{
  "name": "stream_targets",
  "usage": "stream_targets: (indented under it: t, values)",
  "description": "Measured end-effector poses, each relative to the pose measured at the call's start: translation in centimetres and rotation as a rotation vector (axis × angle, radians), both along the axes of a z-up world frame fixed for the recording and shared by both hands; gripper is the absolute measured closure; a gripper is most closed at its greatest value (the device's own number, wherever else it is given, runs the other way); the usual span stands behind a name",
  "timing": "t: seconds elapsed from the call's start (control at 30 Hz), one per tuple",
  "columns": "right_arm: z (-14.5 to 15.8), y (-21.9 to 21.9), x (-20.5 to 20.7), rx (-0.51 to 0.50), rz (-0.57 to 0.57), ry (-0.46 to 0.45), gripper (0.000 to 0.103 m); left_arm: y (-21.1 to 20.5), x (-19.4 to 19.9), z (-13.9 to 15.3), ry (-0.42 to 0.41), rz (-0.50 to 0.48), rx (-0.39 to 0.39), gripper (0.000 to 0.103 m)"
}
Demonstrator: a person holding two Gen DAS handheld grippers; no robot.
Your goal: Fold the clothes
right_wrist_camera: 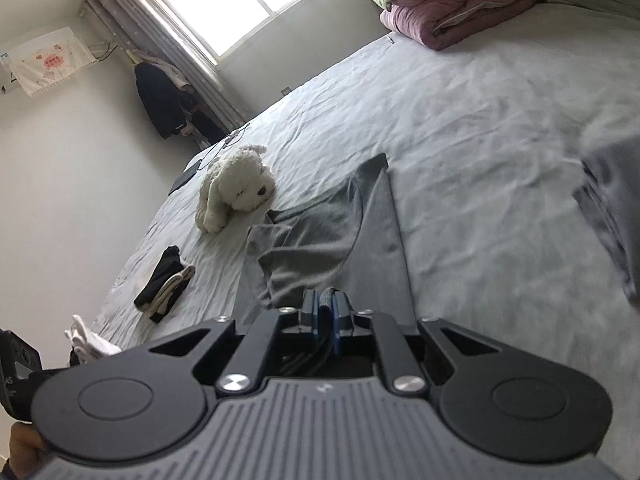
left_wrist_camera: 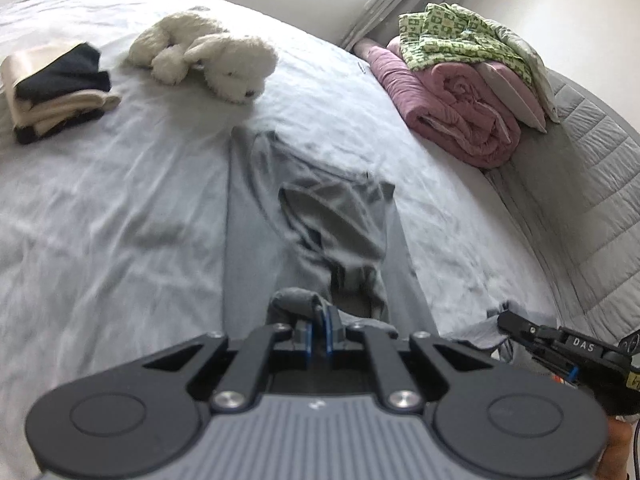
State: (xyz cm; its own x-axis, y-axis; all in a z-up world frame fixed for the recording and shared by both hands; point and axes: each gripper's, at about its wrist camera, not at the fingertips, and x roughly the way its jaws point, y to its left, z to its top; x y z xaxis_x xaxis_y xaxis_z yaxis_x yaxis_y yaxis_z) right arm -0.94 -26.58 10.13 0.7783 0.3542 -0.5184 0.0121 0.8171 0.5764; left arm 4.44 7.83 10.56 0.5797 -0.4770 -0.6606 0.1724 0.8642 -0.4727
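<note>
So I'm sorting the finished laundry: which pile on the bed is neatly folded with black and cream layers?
The small stack left of the white plush dog; the pink quilt bundle is merely rolled.

Grey garment (left_wrist_camera: 316, 216): soft knit cloth, matt, creased. Bed sheet (left_wrist_camera: 120, 200): pale woven cotton look, matt, finely wrinkled. Plush dog (left_wrist_camera: 208, 56): shaggy white pile, fluffy. Pink quilt (left_wrist_camera: 452, 104): padded, stitched cloth, dull. Headboard (left_wrist_camera: 592, 184): quilted grey fabric. Left gripper (left_wrist_camera: 320, 320): matt black plastic arms, shiny metal screws, ribbed grey housing, blue rubbery pads (left_wrist_camera: 330, 326). Folded stack (left_wrist_camera: 52, 88): smooth black and cream cloth.
</note>
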Motion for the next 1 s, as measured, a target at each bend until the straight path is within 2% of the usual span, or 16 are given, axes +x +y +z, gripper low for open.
stream_targets:
  t: [0.43,0.73,1.0]
  values:
    - [-1.2,-1.7,9.8,0.068,0.001,0.024,0.093,-1.3,10.4,0.4,-0.038,-0.001,-0.032,0.097]
    - [-1.9,-2.5,16.3,0.062,0.006,0.026,0.093,-1.9,17.0,-1.3,-0.031,0.016,-0.041,0.097]
    - [-3.5,-2.9,20.3,0.062,0.0,0.047,0.093,-1.7,20.8,-3.5,-0.003,0.039,-0.045,0.097]
